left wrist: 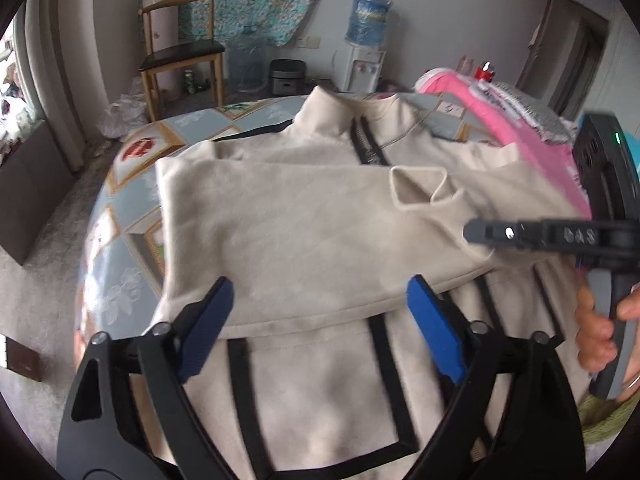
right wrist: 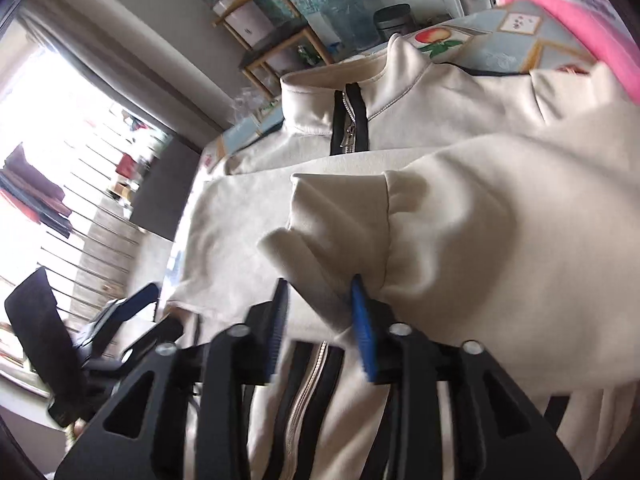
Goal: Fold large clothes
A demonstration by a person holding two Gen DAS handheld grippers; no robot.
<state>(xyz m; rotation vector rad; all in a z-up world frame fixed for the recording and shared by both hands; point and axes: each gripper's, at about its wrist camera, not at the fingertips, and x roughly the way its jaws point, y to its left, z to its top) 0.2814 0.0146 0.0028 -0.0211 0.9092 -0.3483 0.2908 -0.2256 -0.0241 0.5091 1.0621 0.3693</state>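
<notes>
A cream zip-up jacket with black stripes lies on the patterned table, collar at the far side, one sleeve folded across the chest. My left gripper is open and empty just above the folded sleeve's near edge. My right gripper is shut on the cuff of the other sleeve and holds it over the jacket's chest. The right gripper also shows in the left wrist view, held by a hand at the right. The jacket fills the right wrist view, zipper at the collar.
A pink garment lies on the table's far right. The table's patterned cloth shows at the left, with its edge close by. A wooden chair, water bottles and a dispenser stand behind the table.
</notes>
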